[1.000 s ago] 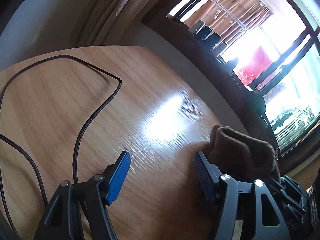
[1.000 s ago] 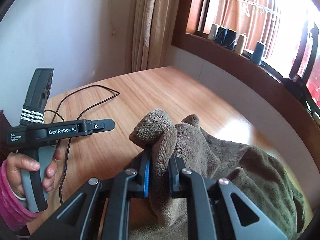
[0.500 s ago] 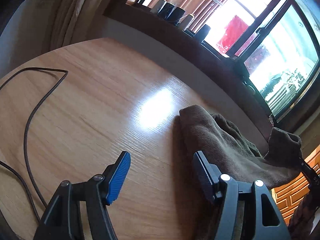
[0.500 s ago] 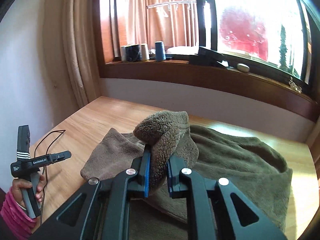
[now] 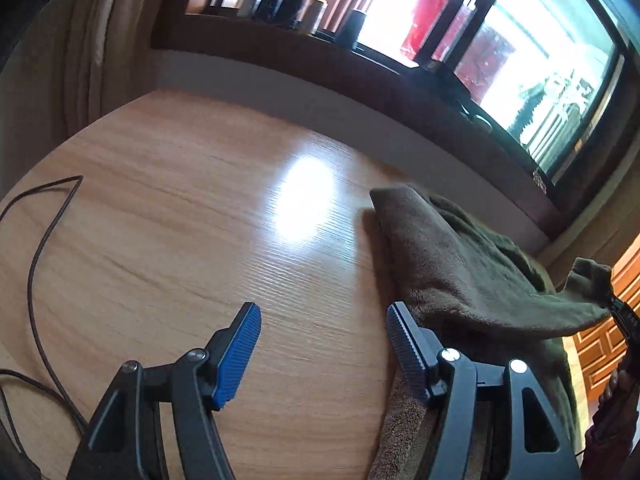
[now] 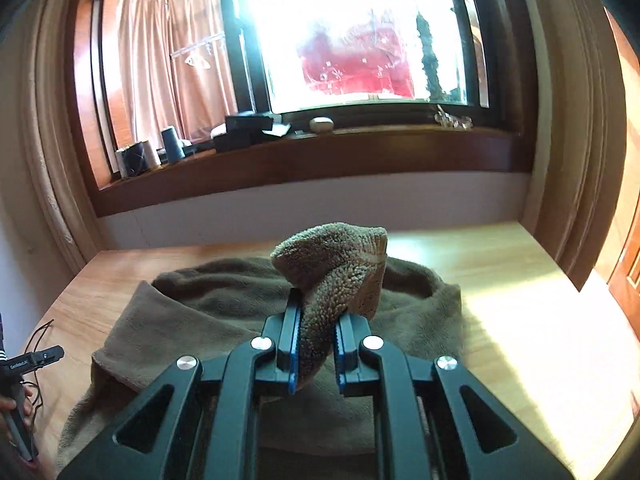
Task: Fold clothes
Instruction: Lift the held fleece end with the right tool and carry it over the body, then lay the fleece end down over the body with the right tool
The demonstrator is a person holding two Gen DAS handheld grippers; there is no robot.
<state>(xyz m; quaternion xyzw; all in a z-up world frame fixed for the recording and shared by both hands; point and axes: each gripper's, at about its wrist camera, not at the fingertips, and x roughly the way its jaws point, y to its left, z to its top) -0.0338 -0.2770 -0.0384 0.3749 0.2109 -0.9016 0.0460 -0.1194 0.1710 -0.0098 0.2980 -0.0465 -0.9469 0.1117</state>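
Brown fleece garment half-folded on the wooden table, right gripper letting go of the fold.

Left wrist view: left gripper jaws stand well apart with nothing between them, hovering over bare table just beside the garment's left edge; its right-side finger looks to touch or nearly touch the fabric, can't tell which. A dark cable lies at the table's left side, well apart from the garment. Right wrist view: right gripper has a bunched fleece corner between its pads, and the jaws are opening, so the grip is easing off. Garment lies spread under it, mid-table, below the window sill. Judgement: one fold carried across and being laid down; the lumpy outline says smoothing and further folds are left.
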